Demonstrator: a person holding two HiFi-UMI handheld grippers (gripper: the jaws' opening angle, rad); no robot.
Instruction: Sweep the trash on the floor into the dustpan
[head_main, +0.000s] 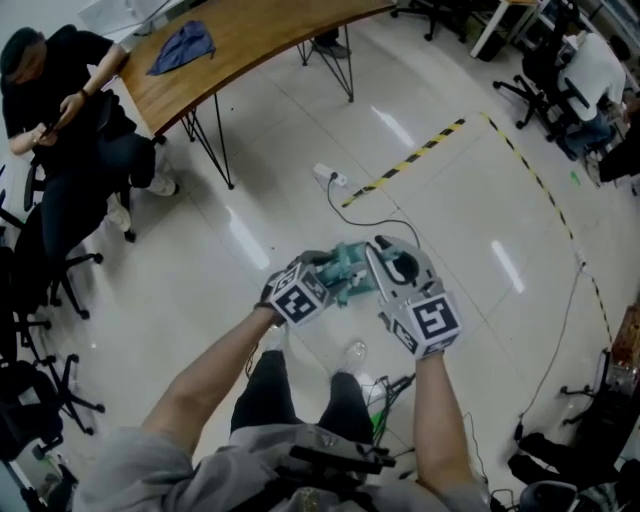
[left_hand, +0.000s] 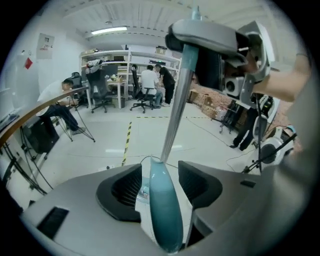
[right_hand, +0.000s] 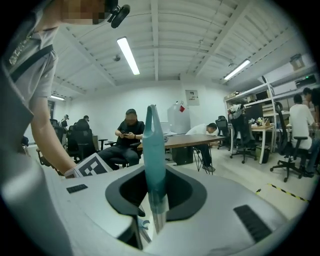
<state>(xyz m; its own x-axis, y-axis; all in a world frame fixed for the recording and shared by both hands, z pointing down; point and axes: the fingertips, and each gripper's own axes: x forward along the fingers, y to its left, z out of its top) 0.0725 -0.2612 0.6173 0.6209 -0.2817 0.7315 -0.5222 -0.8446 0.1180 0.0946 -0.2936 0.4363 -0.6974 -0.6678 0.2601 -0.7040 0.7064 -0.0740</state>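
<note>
- A teal handle (left_hand: 162, 215) is seen between the jaws of the left gripper (left_hand: 161, 176). The jaws are spread wide and a gap is left on each side, so the handle is not clamped.
- A silver shaft (left_hand: 175, 100) is seen running from that handle up toward the right gripper (right_hand: 156, 187).
- A teal tip (right_hand: 153, 145) is gripped by the right gripper's jaws, which are drawn narrowly together on it. It is held upright between them.
- Whether these teal parts belong to a broom or to the dustpan cannot be told.
- In the head view, both grippers are held close together in front of the person's body, well above the floor (head_main: 300, 200). The teal parts are carried between them.
- On the floor beyond the grippers, a white plug block (head_main: 330, 177) with a dark cable is seen. A strip of yellow-and-black tape (head_main: 405, 162) is laid near it.
- Farther off, a wooden counter (head_main: 260, 35) is seen with a blue cloth (head_main: 182, 45) lying on it.
- A seated person (head_main: 60, 110) is seen just beside that counter.
</note>
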